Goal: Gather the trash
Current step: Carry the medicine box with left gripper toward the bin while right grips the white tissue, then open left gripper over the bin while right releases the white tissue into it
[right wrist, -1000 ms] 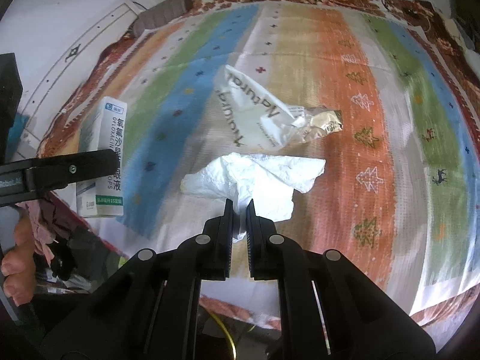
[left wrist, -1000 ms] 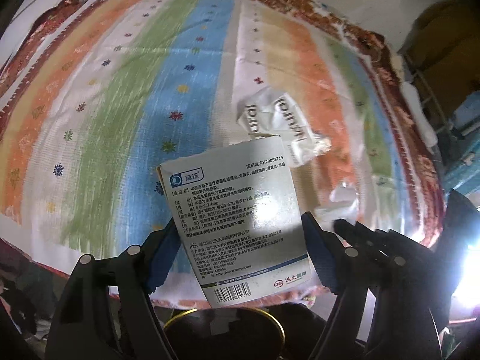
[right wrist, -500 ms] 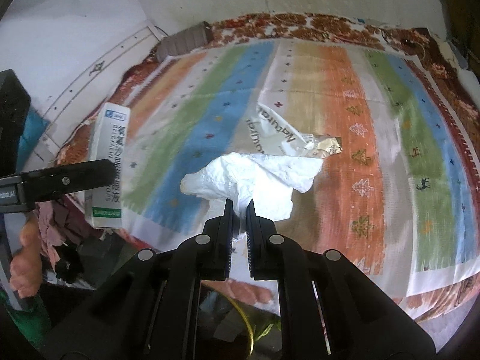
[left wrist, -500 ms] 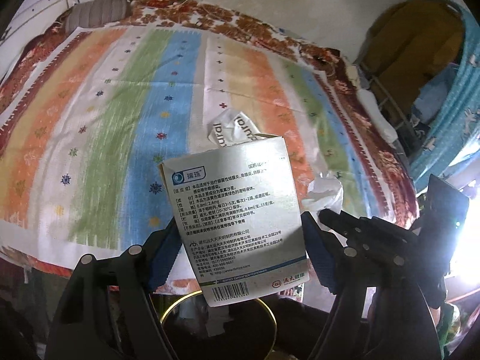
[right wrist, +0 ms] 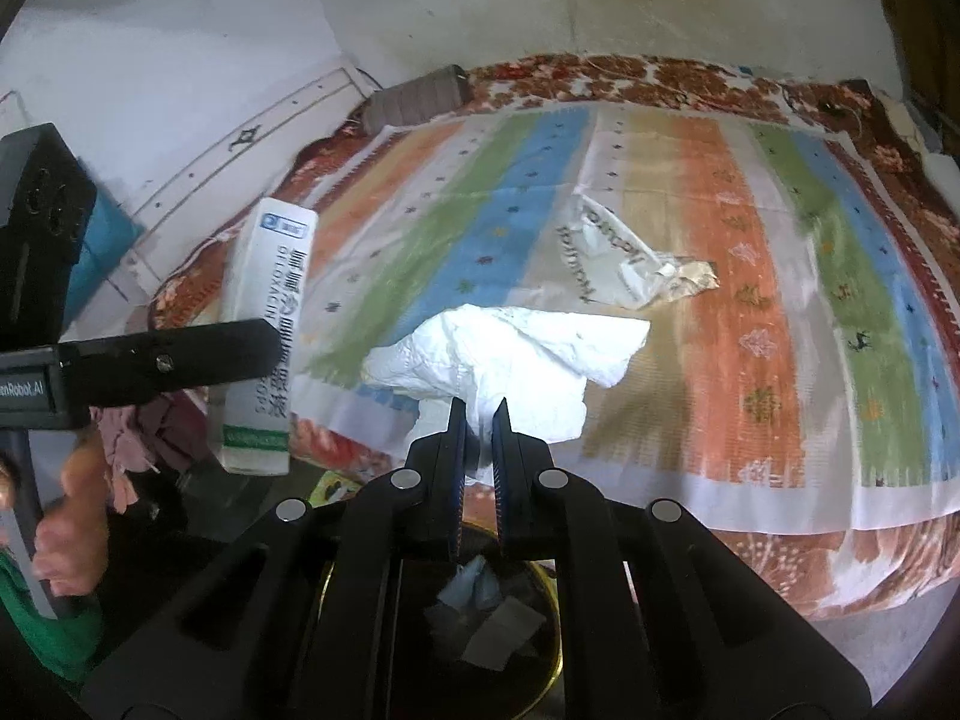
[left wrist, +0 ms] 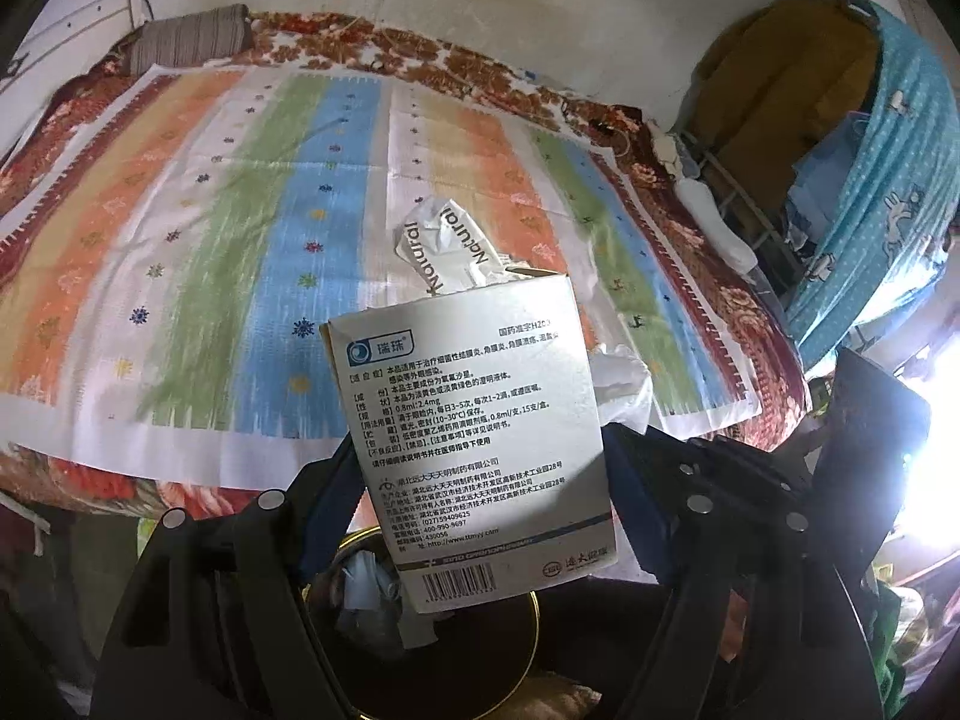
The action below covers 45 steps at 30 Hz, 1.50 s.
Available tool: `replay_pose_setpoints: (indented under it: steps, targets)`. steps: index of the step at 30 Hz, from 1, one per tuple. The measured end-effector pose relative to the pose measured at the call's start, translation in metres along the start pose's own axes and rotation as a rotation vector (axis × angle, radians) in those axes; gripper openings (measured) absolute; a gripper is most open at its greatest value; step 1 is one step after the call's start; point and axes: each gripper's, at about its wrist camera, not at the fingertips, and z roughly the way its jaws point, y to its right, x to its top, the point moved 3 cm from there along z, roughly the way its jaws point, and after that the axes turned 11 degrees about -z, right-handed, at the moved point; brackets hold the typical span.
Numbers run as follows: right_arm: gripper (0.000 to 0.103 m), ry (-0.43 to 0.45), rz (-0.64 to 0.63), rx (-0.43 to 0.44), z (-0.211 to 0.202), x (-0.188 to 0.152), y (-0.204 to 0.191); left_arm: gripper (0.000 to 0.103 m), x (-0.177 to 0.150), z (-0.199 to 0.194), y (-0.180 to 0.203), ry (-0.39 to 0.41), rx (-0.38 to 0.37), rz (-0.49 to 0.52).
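My left gripper (left wrist: 480, 480) is shut on a white medicine box (left wrist: 474, 432) with Chinese print, held upright over a gold-rimmed bin (left wrist: 534, 618) with scraps inside. The box also shows in the right wrist view (right wrist: 264, 336). My right gripper (right wrist: 478, 420) is shut on a crumpled white tissue (right wrist: 510, 360), held above the same bin (right wrist: 555, 660). A crumpled "Natural" wrapper (right wrist: 618, 264) lies on the striped cloth (right wrist: 750, 300); it also shows in the left wrist view (left wrist: 450, 246).
The striped cloth (left wrist: 240, 240) covers a bed with a red floral blanket (left wrist: 750, 324). A grey pillow (left wrist: 186, 39) lies at the far edge against the wall. Blue fabric and a rack (left wrist: 870, 192) stand to the right.
Both grippers have pulled back from the bed toward its near edge, carrying the box and the tissue. The bin with scraps has come into view below them.
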Motion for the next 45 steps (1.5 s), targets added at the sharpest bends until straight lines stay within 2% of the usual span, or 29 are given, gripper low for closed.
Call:
replay_pose_setpoints:
  steps: [3,6,12,17,22,30,33,34,35,37,39,42,45]
  targets:
    - [0.007,0.014,-0.008,0.015,-0.003,-0.005,-0.01,0.075,-0.009,-0.012,-0.002,0.039,-0.006,0.002]
    - [0.007,0.026,-0.006,0.027,-0.008,-0.012,-0.017,0.075,-0.017,-0.022,-0.01,0.078,0.027,-0.018]
    - [0.007,0.037,0.015,0.017,-0.016,-0.031,-0.026,0.075,-0.035,-0.03,-0.018,0.083,0.027,-0.029]
    - [0.007,-0.012,0.008,0.028,-0.01,-0.05,-0.036,0.075,-0.053,-0.027,-0.023,0.058,0.032,-0.043]
    - [0.007,-0.06,0.018,0.041,-0.003,-0.072,-0.047,0.075,-0.071,-0.018,-0.031,0.001,0.069,-0.061]
    - [0.007,-0.19,0.073,0.088,0.02,-0.113,-0.062,0.075,-0.101,0.001,-0.039,-0.094,0.134,-0.064]
    - [0.008,-0.22,0.095,0.091,0.026,-0.12,-0.063,0.075,-0.106,0.005,-0.04,-0.109,0.15,-0.061]
    - [0.015,-0.227,0.105,0.092,0.028,-0.122,-0.062,0.075,-0.107,0.005,-0.04,-0.112,0.154,-0.062]
    - [0.032,-0.239,0.123,0.099,0.03,-0.125,-0.061,0.075,-0.107,0.007,-0.04,-0.119,0.153,-0.064]
    - [0.048,-0.244,0.149,0.103,0.032,-0.126,-0.057,0.077,-0.107,0.012,-0.041,-0.157,0.13,-0.076]
    - [0.048,-0.25,0.173,0.099,0.033,-0.127,-0.052,0.08,-0.107,0.014,-0.041,-0.17,0.126,-0.083]
    - [0.051,-0.252,0.189,0.092,0.032,-0.128,-0.048,0.091,-0.105,0.012,-0.042,-0.152,0.123,-0.098]
    - [0.053,-0.249,0.185,0.086,0.031,-0.127,-0.047,0.093,-0.102,0.009,-0.045,-0.138,0.116,-0.124]
